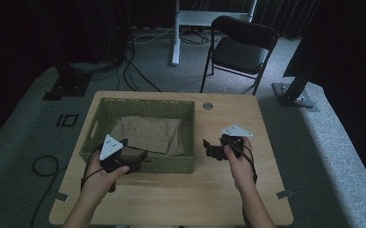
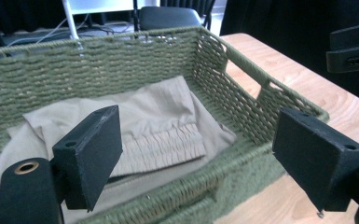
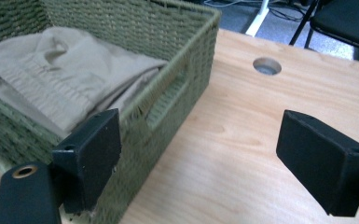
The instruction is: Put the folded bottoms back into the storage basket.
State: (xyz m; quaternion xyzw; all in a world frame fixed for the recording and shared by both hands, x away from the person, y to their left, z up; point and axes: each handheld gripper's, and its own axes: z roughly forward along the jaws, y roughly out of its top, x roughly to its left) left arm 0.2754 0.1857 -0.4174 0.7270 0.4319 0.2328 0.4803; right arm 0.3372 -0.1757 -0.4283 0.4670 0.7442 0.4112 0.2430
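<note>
A green woven basket (image 1: 185, 133) stands on the left half of the wooden table (image 1: 228, 190). Inside it lies a folded beige garment (image 1: 149, 133) with an elastic waistband (image 2: 165, 149). My left gripper (image 1: 135, 159) hangs over the basket's near wall (image 2: 200, 191), open, one jaw above the garment, the other outside the rim. My right gripper (image 1: 211, 149) is open and empty just right of the basket, above bare wood. The basket's side handle slot (image 3: 168, 100) lies in front of its jaws. The garment (image 3: 60, 70) lies beyond the slot.
A round cable hole (image 1: 207, 105) sits in the table behind the right gripper. A black folding chair (image 1: 240, 45) and a white desk leg (image 1: 175, 33) stand beyond the far edge. Cables (image 1: 45, 166) lie on the floor at left.
</note>
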